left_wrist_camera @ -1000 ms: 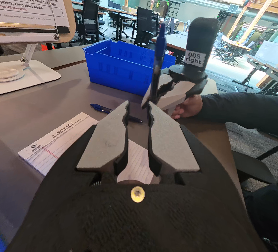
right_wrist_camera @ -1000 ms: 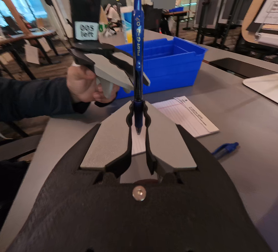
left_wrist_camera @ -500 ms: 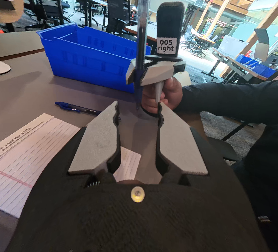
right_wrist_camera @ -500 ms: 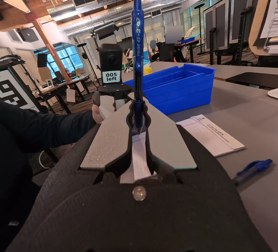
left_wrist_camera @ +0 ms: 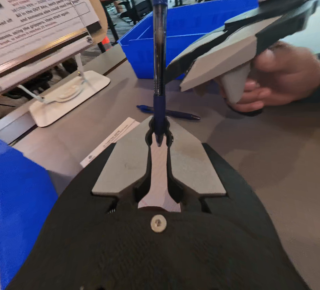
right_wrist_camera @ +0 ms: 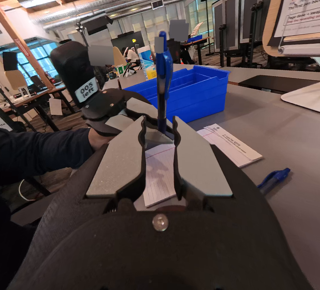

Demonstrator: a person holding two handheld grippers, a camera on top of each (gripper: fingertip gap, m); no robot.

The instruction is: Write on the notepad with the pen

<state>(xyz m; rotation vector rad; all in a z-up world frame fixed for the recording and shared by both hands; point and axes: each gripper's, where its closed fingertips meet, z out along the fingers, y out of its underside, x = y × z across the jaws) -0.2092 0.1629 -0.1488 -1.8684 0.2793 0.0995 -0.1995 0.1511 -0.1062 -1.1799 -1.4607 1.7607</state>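
We see a blue bin on the grey table in the upper centre of the right wrist frame, and in the upper centre of the left wrist frame as well; its interior divider shows, but no contents are visible from these angles. A 2nd patch of blue plastic fills the lower left edge of the left wrist frame, too close to identify. The left gripper is clenched on the pen, which stands upright at centre frame with its tip pointing down between the fingers over the lined notepad; whether the tip touches the paper we cannot tell. In the right wrist frame the same pen rises behind the right gripper, whose fingers stand apart and hold nothing, with the notepad visible through the gap. A 2nd blue pen lies on the table at right, just beside the notepad.
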